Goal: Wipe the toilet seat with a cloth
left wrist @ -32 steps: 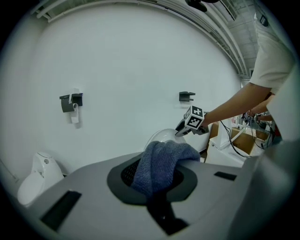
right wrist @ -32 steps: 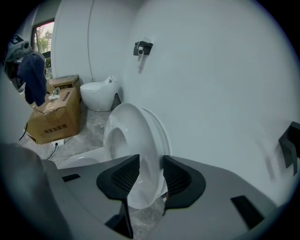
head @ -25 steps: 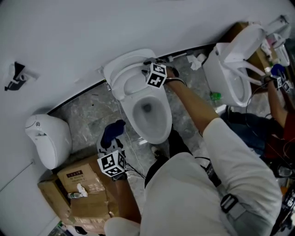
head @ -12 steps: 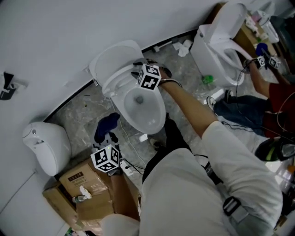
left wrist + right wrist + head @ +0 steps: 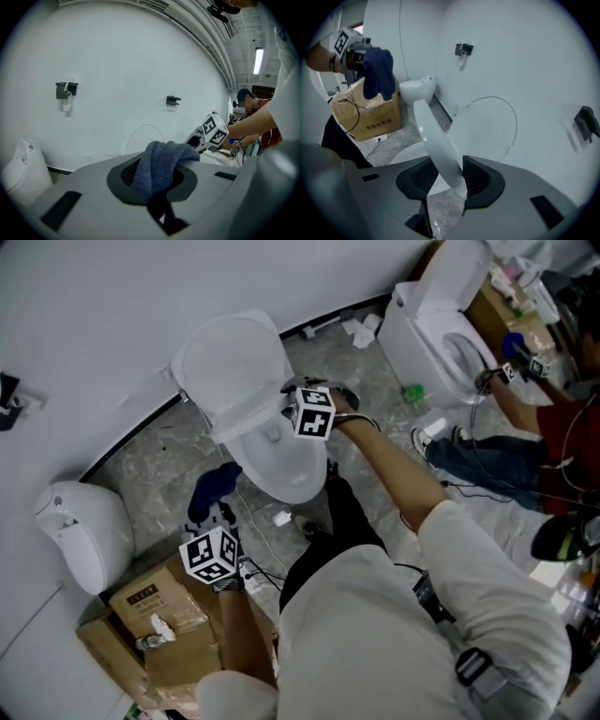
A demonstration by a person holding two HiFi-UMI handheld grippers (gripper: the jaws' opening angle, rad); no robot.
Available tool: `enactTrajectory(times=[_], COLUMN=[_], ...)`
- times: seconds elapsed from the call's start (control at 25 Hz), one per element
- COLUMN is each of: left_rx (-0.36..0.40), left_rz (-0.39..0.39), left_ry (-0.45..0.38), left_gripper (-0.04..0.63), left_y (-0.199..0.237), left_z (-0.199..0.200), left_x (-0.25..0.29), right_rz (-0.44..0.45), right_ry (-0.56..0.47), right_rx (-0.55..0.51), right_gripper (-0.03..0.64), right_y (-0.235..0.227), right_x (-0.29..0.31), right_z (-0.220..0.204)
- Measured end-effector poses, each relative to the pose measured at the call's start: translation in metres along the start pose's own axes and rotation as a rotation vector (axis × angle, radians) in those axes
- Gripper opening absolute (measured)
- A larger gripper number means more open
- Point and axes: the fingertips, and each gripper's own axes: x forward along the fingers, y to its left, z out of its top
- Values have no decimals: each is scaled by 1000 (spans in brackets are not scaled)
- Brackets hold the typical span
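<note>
The right tool [image 5: 444, 174] is closed on the toilet seat [image 5: 437, 140]. In the right gripper view the white ring runs tilted between its two black pads, raised off the bowl [image 5: 281, 470]. The lid [image 5: 230, 362] behind it stands open against the white wall. In the head view this tool sits over the bowl's rear rim, just above the middle of the frame.

The left tool [image 5: 157, 176] grips a dark blue cloth [image 5: 161, 161], which bunches up over its jaws. In the head view the cloth [image 5: 214, 488] hangs at left of centre, beside the bowl and apart from the seat, above the grey marbled floor [image 5: 159, 465].

A cardboard box [image 5: 159, 615] lies at lower left. A second toilet [image 5: 436, 334] stands at upper right.
</note>
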Motion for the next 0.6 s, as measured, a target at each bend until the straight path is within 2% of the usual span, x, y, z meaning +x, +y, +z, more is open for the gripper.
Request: enactTrajectory(times=[0.28,0.6], left_rx=[3,2], left_rz=[-10,-50], left_ry=[26,72], left_gripper=[31,31], left_y=[0,-13], left_z=[-16,-39], left_x=[1,15], right_rz=[32,178], right_ry=[39,91], right_rx=[-76,-192], right_gripper=[189,221], right_y=[47,115], right_x=[5,12], right_z=[-25,-67])
